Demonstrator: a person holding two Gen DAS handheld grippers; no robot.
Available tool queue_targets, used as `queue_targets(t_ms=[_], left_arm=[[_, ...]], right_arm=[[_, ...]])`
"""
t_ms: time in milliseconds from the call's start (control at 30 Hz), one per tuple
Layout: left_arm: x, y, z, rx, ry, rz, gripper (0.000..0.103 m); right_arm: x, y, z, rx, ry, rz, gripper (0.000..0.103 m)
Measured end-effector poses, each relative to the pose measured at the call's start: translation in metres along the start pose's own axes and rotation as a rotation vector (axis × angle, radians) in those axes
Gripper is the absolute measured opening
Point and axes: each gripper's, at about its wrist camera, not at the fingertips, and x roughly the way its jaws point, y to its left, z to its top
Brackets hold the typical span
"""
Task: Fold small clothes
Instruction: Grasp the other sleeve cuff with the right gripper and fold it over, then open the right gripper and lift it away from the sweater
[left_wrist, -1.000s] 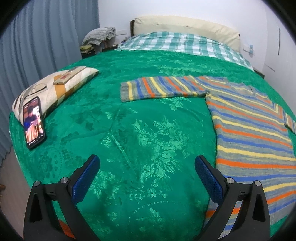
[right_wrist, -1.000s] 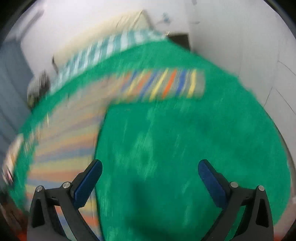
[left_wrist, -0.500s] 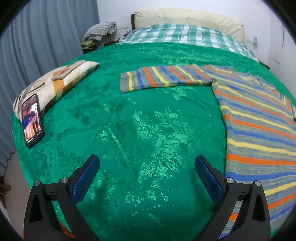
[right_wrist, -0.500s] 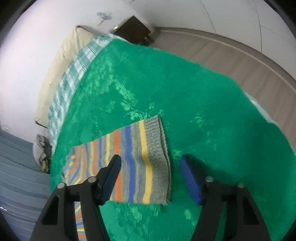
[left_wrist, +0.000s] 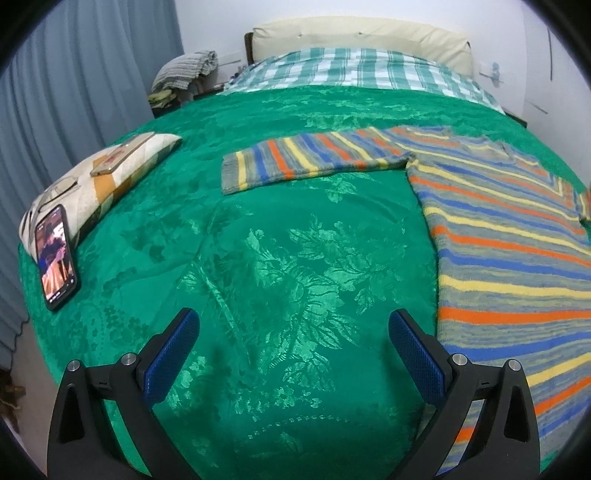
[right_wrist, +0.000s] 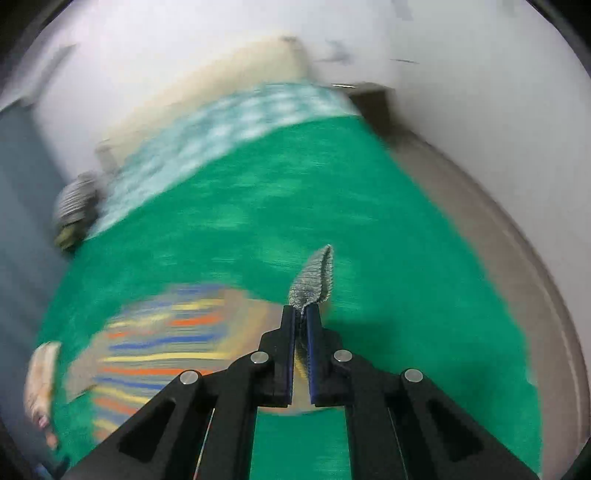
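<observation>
Striped sweater (left_wrist: 498, 236) lies flat on the green bedspread (left_wrist: 280, 266), body toward the right side of the left wrist view, one sleeve (left_wrist: 310, 158) stretched out leftward across the cover. Far left: a phone (left_wrist: 55, 258) leans against a patterned pillow (left_wrist: 99, 177), well apart from the garment and seemingly parked out of the folding area. Left gripper (left_wrist: 291, 354) hangs over bare bedspread just beside the sweater's hem edge, jaws spread wide with nothing between them; likely waiting its turn. Moving right, the right gripper (right_wrist: 302, 314) has just been closing, and its jaws now pinch the grey ribbed cuff (right_wrist: 314, 277) of the other sleeve, a tongue of knit poking out past the tips. The cuff is raised off the cover, probably so the sleeve can be carried inward over the body. That view is heavily blurred. Knit shows grey ground with orange, blue and yellow bands; fabric looks soft, limp, mostly smooth.
</observation>
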Motion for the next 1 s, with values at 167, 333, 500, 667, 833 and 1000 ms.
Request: queue_targets(t_ms=[167, 333, 500, 667, 833, 1000], left_arm=[[0.004, 0.012, 0.001, -0.048, 0.021, 0.006, 0.102], [0.012, 0.025, -0.001, -0.121, 0.063, -0.011, 0.102], [0.013, 0.030, 0.001, -0.148, 0.065, -0.033, 0.102], [0.015, 0.027, 0.001, -0.145, 0.068, -0.043, 0.102], [0.015, 0.021, -0.001, -0.121, 0.073, -0.039, 0.102], [0.014, 0.018, -0.003, -0.107, 0.070, -0.037, 0.102]], right_arm=[[0.037, 0.137, 0.006, -0.143, 0.080, 0.193, 0.006], [0.096, 0.197, -0.034, -0.025, 0.265, 0.467, 0.055], [0.091, 0.177, -0.048, 0.053, 0.217, 0.535, 0.060], [0.073, 0.129, -0.071, 0.054, 0.180, 0.366, 0.064], [0.051, 0.078, -0.128, -0.060, 0.187, 0.161, 0.064], [0.017, 0.043, -0.199, -0.203, 0.139, -0.032, 0.064]])
